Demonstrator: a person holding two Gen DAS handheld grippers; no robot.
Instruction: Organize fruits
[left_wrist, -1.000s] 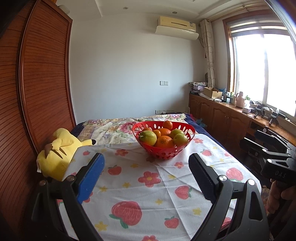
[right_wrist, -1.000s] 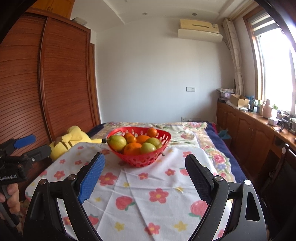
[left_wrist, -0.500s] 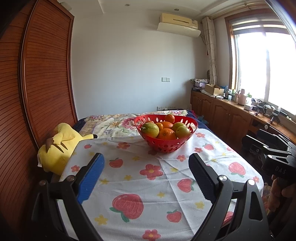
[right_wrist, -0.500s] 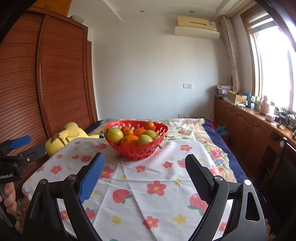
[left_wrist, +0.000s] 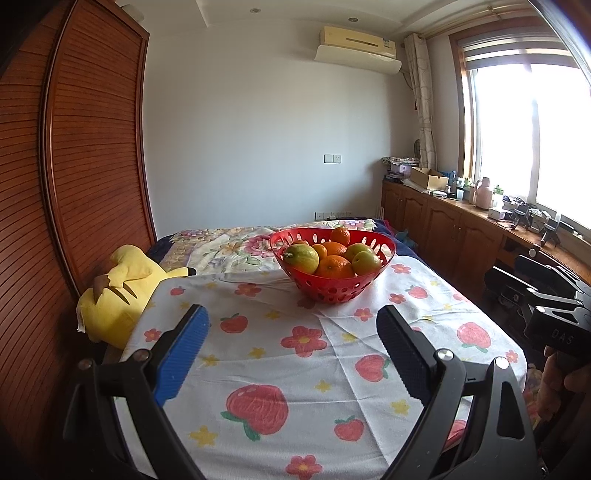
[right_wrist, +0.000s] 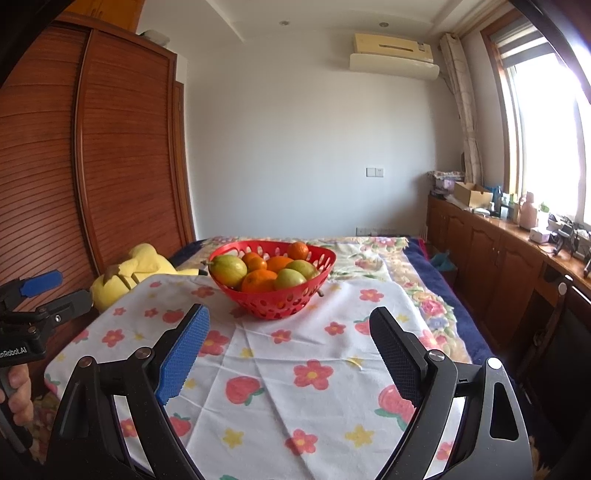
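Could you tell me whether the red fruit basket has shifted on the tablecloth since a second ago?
No. The red basket sits at the same spot on the tablecloth, by the same printed flowers; only the camera's framing changed.

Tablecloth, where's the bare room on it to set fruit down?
The widest free patch is the near cloth between the red basket and the open right gripper. More lies right of the basket toward the floral bedspread. The left edge is tight by the yellow plush.
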